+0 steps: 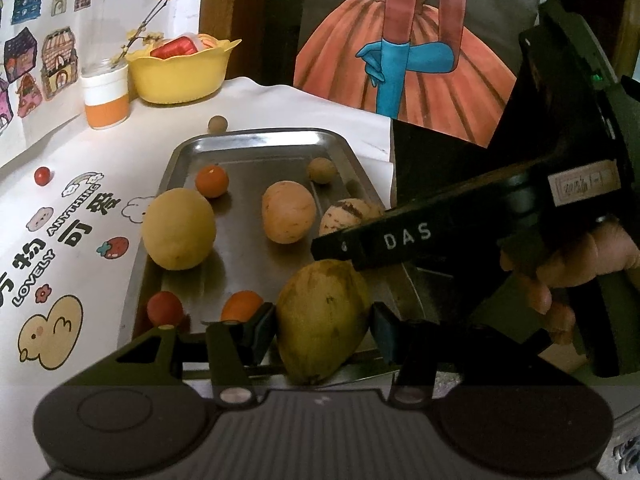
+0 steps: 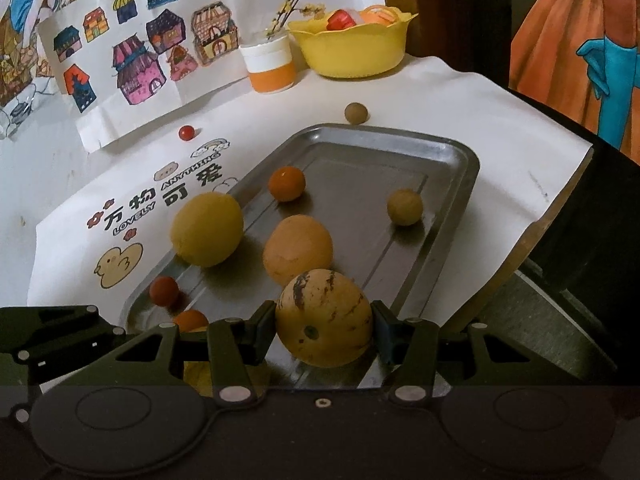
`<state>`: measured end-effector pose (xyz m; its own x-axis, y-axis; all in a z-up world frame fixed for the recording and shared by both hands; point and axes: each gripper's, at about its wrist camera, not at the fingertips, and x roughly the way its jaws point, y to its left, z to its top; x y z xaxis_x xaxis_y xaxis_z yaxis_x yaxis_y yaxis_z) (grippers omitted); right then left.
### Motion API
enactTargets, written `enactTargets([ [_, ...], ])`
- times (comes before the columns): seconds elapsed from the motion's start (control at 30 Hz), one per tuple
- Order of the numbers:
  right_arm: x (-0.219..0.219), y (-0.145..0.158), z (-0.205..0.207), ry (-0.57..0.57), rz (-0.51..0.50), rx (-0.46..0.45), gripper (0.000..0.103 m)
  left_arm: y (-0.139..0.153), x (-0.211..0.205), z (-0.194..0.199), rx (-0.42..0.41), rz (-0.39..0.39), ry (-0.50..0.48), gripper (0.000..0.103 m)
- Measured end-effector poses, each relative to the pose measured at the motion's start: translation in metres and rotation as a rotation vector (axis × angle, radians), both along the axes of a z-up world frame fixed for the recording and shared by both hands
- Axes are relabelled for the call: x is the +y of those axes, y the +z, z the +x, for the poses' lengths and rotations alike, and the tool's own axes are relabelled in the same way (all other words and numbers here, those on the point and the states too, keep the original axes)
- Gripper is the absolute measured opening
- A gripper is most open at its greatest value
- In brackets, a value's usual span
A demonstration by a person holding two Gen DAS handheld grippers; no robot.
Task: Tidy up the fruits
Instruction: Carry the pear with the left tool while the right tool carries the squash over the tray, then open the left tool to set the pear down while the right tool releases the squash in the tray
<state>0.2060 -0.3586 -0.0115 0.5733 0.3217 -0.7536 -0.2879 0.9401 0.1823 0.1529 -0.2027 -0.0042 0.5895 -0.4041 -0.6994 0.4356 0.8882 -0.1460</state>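
The left hand-held gripper [image 1: 324, 330] clamps a mango [image 1: 322, 320] at the tray's [image 1: 256, 142] near edge; the right hand-held gripper [image 2: 324, 330] grips a striped melon [image 2: 324, 318].

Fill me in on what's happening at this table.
A person is sorting fruit on a metal tray with a handheld claw in each hand. The left claw brackets a yellow-green mango at the tray's near end; the right claw brackets a striped yellow melon. Whether either is squeezed tight or lifted is unclear. Other fruits already sit in the tray. A small brown fruit and a small red fruit lie outside it on the white cloth.
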Motion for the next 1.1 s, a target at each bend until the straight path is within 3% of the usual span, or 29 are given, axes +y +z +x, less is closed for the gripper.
enactTargets([
  [0.53, 0.001, -0.001, -0.001, -0.010, 0.010, 0.007, 0.054, -0.001, 0.006, -0.001, 0.019, -0.008, 0.022, 0.059],
  [1.1, -0.008, 0.021, -0.022, -0.039, 0.045, -0.048, 0.083, 0.016, 0.017, -0.027, 0.000, -0.068, 0.028, 0.082],
])
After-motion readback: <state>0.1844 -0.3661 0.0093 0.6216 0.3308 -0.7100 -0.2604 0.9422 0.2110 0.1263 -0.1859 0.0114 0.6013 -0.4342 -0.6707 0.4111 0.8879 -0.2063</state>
